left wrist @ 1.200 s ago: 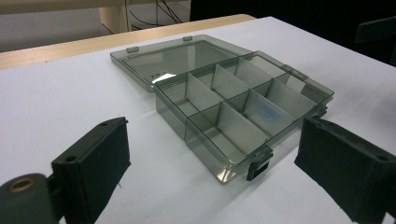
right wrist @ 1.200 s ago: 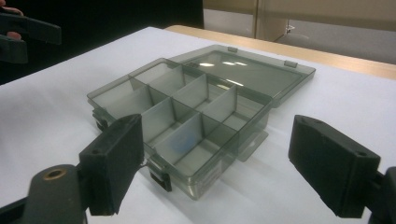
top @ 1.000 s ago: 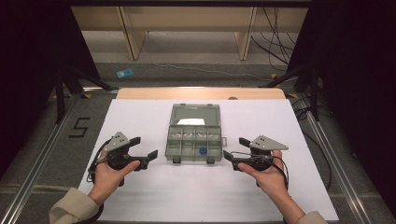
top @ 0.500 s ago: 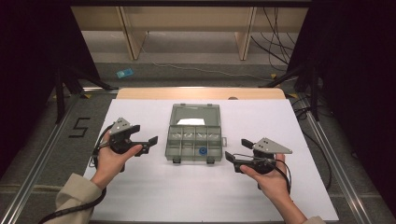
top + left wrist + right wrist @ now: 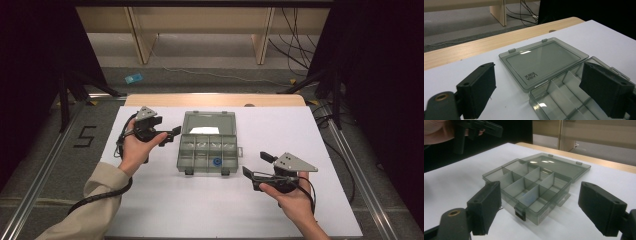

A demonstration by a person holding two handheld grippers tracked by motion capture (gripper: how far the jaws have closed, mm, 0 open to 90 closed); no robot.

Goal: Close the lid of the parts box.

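Note:
A smoky clear compartment box [image 5: 200, 156] lies mid-table with its lid [image 5: 209, 123] folded flat behind it. A small blue piece [image 5: 216, 161] sits in a front compartment. My left gripper [image 5: 171, 136] hovers open just left of the box's back half, pointing at it, with nothing between its jaws. In the left gripper view the left gripper [image 5: 541, 92] frames the lid [image 5: 544, 61] and the tray's dividers [image 5: 564, 97]. My right gripper [image 5: 255, 164] is open to the front right of the box, apart from it. In the right gripper view the right gripper [image 5: 544, 207] faces the box [image 5: 531, 187], with the left gripper [image 5: 474, 127] farther off.
A white sheet [image 5: 165, 200] covers the table, with a wooden strip [image 5: 215, 100] along its far edge. On the floor beyond are a taped number 5 [image 5: 85, 136], a blue scrap [image 5: 133, 78], cables [image 5: 300, 50] and furniture legs [image 5: 140, 35].
My left hand has moved away from the front of the table and slightly up, toward the box's left rear side. The right hand and the box have stayed put.

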